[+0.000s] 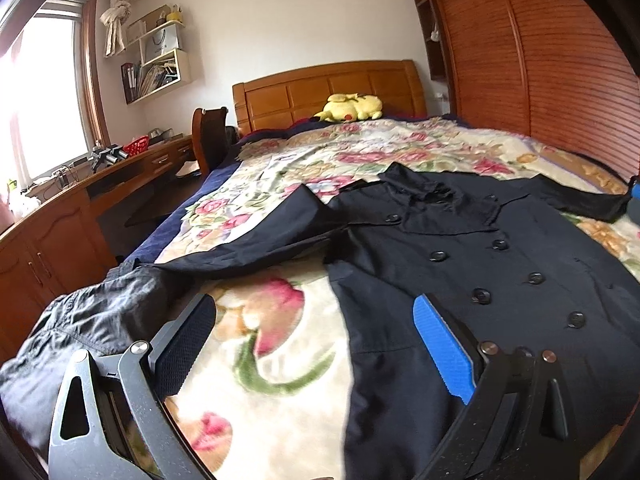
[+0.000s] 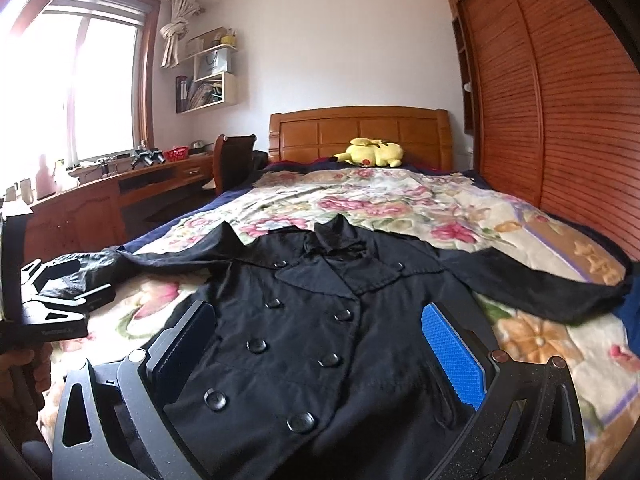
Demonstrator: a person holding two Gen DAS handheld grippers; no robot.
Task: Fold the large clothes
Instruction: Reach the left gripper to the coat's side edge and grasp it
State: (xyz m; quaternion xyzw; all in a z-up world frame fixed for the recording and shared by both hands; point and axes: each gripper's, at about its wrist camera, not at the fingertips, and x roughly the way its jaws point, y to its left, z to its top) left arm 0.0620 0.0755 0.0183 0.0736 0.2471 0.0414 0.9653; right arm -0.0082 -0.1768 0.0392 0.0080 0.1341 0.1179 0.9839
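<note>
A dark navy double-breasted coat (image 1: 480,264) lies face up on the floral bedspread (image 1: 280,360), collar toward the headboard, both sleeves spread out sideways. My left gripper (image 1: 316,344) is open and empty, hovering over the coat's left edge, below its left sleeve (image 1: 224,248). My right gripper (image 2: 320,344) is open and empty, above the coat's buttoned front (image 2: 320,320). The left gripper also shows in the right wrist view (image 2: 72,284), beside the left sleeve's cuff.
A yellow plush toy (image 2: 372,152) lies by the wooden headboard (image 2: 360,132). A wooden desk (image 2: 120,192) and chair (image 2: 232,160) stand left of the bed. A slatted wooden wardrobe (image 2: 560,120) lines the right side.
</note>
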